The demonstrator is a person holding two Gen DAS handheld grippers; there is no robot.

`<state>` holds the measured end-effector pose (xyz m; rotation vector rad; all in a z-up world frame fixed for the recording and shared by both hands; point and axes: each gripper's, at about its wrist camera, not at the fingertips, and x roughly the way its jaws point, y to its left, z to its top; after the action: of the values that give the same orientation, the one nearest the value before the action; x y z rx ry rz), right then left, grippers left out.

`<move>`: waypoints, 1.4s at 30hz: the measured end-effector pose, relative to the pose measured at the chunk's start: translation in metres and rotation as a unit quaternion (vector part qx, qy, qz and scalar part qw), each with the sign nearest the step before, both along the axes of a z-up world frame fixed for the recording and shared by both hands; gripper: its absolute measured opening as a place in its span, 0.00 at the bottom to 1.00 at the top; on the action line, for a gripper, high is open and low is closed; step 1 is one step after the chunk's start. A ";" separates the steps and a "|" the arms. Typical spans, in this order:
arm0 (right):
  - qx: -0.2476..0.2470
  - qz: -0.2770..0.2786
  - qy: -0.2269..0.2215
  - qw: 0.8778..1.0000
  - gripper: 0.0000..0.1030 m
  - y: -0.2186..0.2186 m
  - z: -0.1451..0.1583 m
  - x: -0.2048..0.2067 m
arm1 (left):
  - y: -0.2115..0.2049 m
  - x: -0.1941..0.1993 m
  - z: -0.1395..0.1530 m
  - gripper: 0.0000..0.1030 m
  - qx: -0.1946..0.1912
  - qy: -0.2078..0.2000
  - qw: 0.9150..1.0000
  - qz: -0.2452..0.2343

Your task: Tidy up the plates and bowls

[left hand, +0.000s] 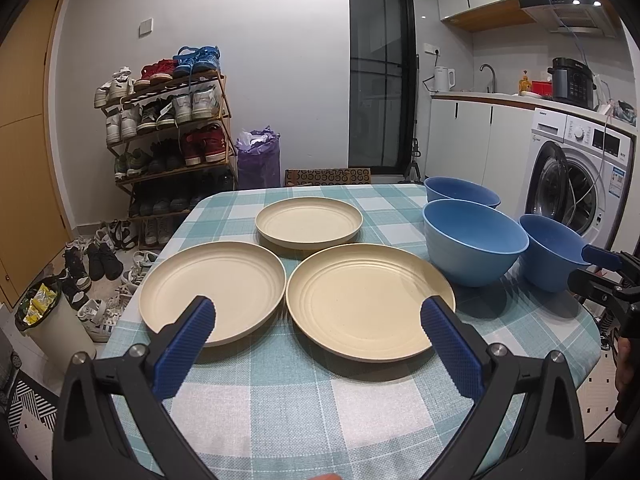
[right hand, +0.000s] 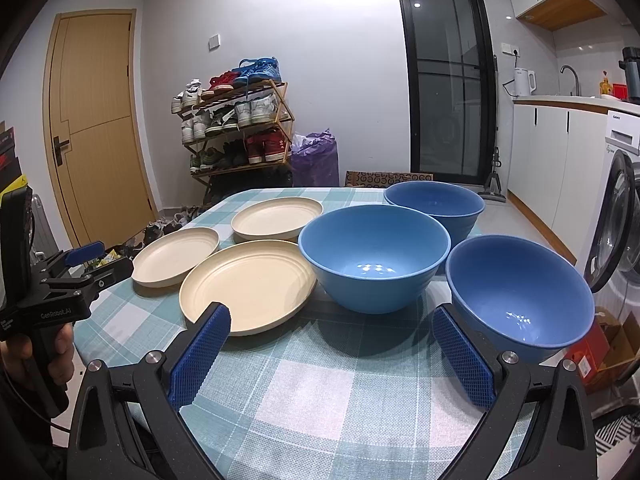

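Note:
Three cream plates lie flat on the checked tablecloth: a near-left plate (left hand: 212, 290), a near-right plate (left hand: 368, 300) and a far plate (left hand: 309, 222). Three blue bowls stand upright to their right: a middle bowl (left hand: 474, 240), a far bowl (left hand: 460, 192) and a right bowl (left hand: 550, 252). In the right wrist view the plates (right hand: 248, 284) are left and the bowls (right hand: 374, 258) (right hand: 520, 294) right. My left gripper (left hand: 318, 320) is open and empty before the two near plates. My right gripper (right hand: 332, 328) is open and empty before the middle bowl.
The table (left hand: 304, 400) has a rounded edge. A shoe rack (left hand: 168, 132) and loose shoes stand beyond it on the left. A washing machine (left hand: 576, 184) and kitchen counter are at the right. A bin (left hand: 52, 320) stands left of the table.

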<state>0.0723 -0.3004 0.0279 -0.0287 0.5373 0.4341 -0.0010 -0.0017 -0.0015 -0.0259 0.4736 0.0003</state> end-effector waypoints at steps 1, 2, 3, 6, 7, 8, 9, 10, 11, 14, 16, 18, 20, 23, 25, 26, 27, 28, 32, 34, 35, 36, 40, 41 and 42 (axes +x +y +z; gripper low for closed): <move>0.000 0.000 0.000 1.000 1.00 0.000 0.000 0.000 | 0.000 0.000 0.000 1.00 0.000 0.001 1.000 0.000; 0.000 0.000 0.000 1.000 1.00 0.000 0.000 0.000 | 0.000 0.000 0.000 1.00 0.000 0.001 1.000 0.000; -0.001 0.001 0.000 1.000 1.00 0.000 0.000 0.000 | 0.000 0.000 0.000 1.00 0.000 0.001 1.000 0.000; -0.001 0.001 0.000 1.000 1.00 0.000 0.000 0.000 | 0.000 0.000 0.000 1.00 0.000 0.000 1.000 0.000; 0.000 0.001 0.000 1.000 1.00 0.000 0.000 -0.001 | 0.000 0.000 0.000 1.00 0.000 0.001 1.000 -0.001; 0.000 0.001 0.000 1.000 1.00 0.000 0.000 -0.001 | 0.000 0.000 0.000 1.00 0.000 0.001 1.000 -0.001; 0.000 0.001 0.000 1.000 1.00 -0.001 0.000 -0.001 | 0.000 0.000 0.000 1.00 0.000 0.001 1.000 0.000; 0.000 0.001 0.000 1.000 1.00 0.000 0.000 -0.001 | 0.000 0.000 0.000 1.00 0.000 0.000 1.000 0.000; -0.001 0.001 0.000 1.000 1.00 0.000 0.000 -0.002 | 0.000 0.000 0.000 1.00 0.000 0.001 1.000 0.000; -0.001 0.002 0.000 1.000 1.00 0.000 0.000 -0.002 | 0.000 0.000 0.000 1.00 0.000 0.001 1.000 0.000; -0.001 0.003 0.000 1.000 1.00 0.000 0.000 -0.001 | 0.000 0.000 0.000 1.00 0.000 0.000 1.000 -0.001; -0.001 0.003 0.000 1.000 1.00 0.000 0.000 -0.002 | 0.000 0.000 0.000 1.00 0.000 0.000 1.000 0.000; -0.001 0.002 0.000 1.000 1.00 0.000 0.000 -0.002 | 0.000 0.000 0.000 1.00 0.000 0.001 1.000 0.000; -0.001 0.002 0.000 1.000 1.00 0.000 0.000 -0.002 | 0.000 0.000 0.000 1.00 0.000 0.001 1.000 0.000; -0.001 0.003 0.001 1.000 1.00 0.000 0.000 -0.002 | 0.000 0.000 0.000 1.00 0.000 0.001 1.000 -0.001; -0.001 0.003 0.000 1.000 1.00 0.000 -0.001 -0.002 | 0.000 0.000 0.000 1.00 0.000 0.001 1.000 0.000; -0.001 0.002 0.000 1.000 1.00 0.000 -0.001 -0.002 | 0.000 0.000 0.000 1.00 0.000 0.001 1.000 0.000; -0.001 0.003 0.000 1.000 1.00 0.000 -0.001 -0.002 | 0.000 -0.001 0.000 1.00 0.000 0.001 1.000 -0.001; -0.002 0.003 0.001 1.000 1.00 0.000 -0.001 -0.002 | 0.000 0.000 -0.001 1.00 0.000 0.001 1.000 0.000; -0.002 0.003 0.001 1.000 1.00 0.000 -0.001 -0.002 | 0.000 0.000 -0.001 1.00 0.000 0.001 1.000 0.000; -0.002 0.004 0.001 1.000 1.00 0.000 -0.001 -0.002 | 0.000 0.000 -0.001 1.00 0.000 0.001 1.000 0.000; -0.002 0.004 0.001 1.000 1.00 0.000 -0.002 -0.002 | 0.000 0.000 -0.001 1.00 -0.001 0.001 1.000 0.000; -0.003 0.003 0.001 1.000 1.00 -0.001 -0.002 -0.002 | 0.002 -0.001 -0.002 1.00 -0.001 0.003 1.000 0.001; -0.003 0.003 0.001 1.000 1.00 -0.001 -0.002 -0.002 | 0.002 -0.001 -0.002 1.00 -0.001 0.003 1.000 0.001; -0.002 0.003 0.001 1.000 1.00 -0.001 -0.002 -0.002 | 0.002 -0.001 -0.002 1.00 -0.001 0.003 1.000 0.001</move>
<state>0.0700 -0.3013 0.0254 -0.0343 0.5412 0.4388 -0.0019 0.0003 -0.0040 -0.0287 0.4788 0.0022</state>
